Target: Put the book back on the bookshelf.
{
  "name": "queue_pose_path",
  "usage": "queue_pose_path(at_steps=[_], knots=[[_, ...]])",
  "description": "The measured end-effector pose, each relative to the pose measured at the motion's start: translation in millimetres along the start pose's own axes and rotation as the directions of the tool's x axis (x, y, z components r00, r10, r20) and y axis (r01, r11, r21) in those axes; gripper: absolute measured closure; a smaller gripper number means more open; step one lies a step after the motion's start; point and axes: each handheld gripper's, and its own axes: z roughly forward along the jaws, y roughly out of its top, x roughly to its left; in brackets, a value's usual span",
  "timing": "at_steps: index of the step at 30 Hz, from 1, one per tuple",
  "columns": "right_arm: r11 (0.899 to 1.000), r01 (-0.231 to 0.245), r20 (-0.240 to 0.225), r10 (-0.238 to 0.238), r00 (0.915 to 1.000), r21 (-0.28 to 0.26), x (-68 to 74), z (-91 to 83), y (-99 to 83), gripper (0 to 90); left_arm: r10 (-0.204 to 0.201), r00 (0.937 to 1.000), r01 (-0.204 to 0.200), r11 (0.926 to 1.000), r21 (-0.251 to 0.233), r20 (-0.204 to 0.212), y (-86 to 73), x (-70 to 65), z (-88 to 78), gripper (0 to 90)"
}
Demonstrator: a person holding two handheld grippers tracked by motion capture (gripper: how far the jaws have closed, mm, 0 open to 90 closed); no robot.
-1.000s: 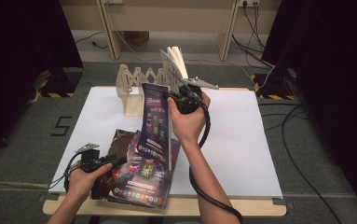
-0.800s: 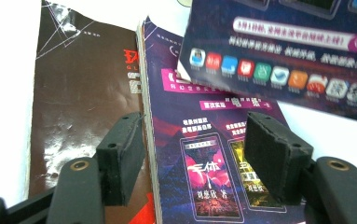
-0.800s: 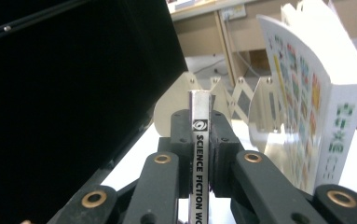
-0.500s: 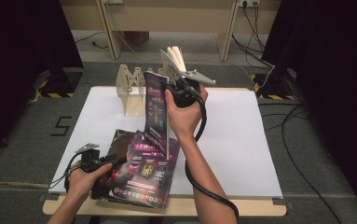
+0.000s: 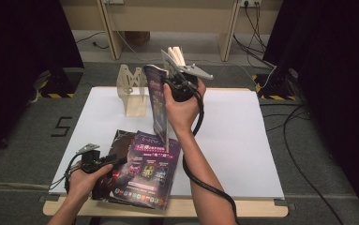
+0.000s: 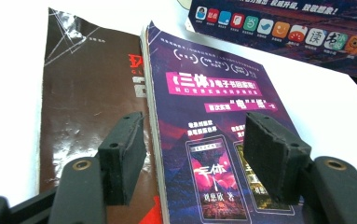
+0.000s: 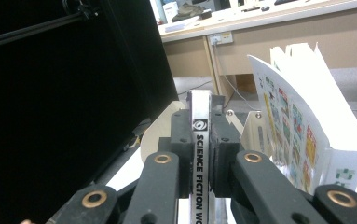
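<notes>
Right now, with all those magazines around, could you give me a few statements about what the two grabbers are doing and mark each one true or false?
1. The right gripper is clamped on a magazine's spine. True.
2. That magazine lies flat on the table. False: it is held upright above the white table.
3. The left gripper grips the purple magazine. False: its jaws stand open above it, holding nothing.
4. A wooden rack stands at the table's far side. True.
5. The rack holds no magazine. False: one stands in it.
</notes>
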Motion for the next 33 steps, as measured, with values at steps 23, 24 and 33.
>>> queue_pose_path(at_steps=[23,24,33], knots=[[0.999,0.009,0.03,-0.008,0.9995,-0.046,-2.9,27.7,8.3,83.1,0.004,1.0,-0.004,1.0,0.007,0.008,-2.3,-0.9,2.4,38.6],[0.999,0.014,0.033,-0.013,0.9994,-0.047,-2.8,29.0,8.7,83.1,0.003,1.0,-0.003,1.0,0.008,0.005,-2.3,-0.7,2.4,38.6],[0.997,0.028,0.04,-0.025,0.9989,-0.066,0.0,42.8,12.3,83.1,0.001,1.0,-0.001,0.9999,0.011,0.006,-2.8,-0.2,3.4,38.7]])
